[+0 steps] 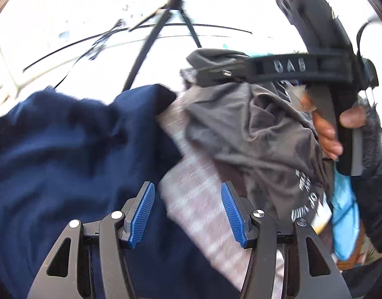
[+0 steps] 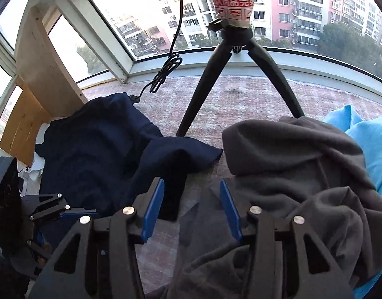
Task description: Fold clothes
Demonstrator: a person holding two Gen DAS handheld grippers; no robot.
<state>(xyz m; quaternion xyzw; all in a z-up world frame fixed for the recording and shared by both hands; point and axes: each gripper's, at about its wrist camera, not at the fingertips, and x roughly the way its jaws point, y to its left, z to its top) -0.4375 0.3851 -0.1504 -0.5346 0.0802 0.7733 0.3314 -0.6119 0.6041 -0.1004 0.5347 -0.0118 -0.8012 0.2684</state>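
1. Left: navy garment lies crumpled on the mat, far-left side; left gripper above it, fingers apart, nothing held.
2. Middle: right gripper fingers released, empty, over bare mat between the piles.
3. Right: grey sweatshirt bunched, unfolded.
4. Step looks like picking a garment; the next move needs grabbing an edge and spreading it flat.

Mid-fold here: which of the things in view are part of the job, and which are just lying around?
Part of the job:
- navy garment
- grey garment
- light blue cloth
- left gripper and right gripper, jaws open, nothing between them

Just lying about:
- tripod
- black cable
- wooden boards
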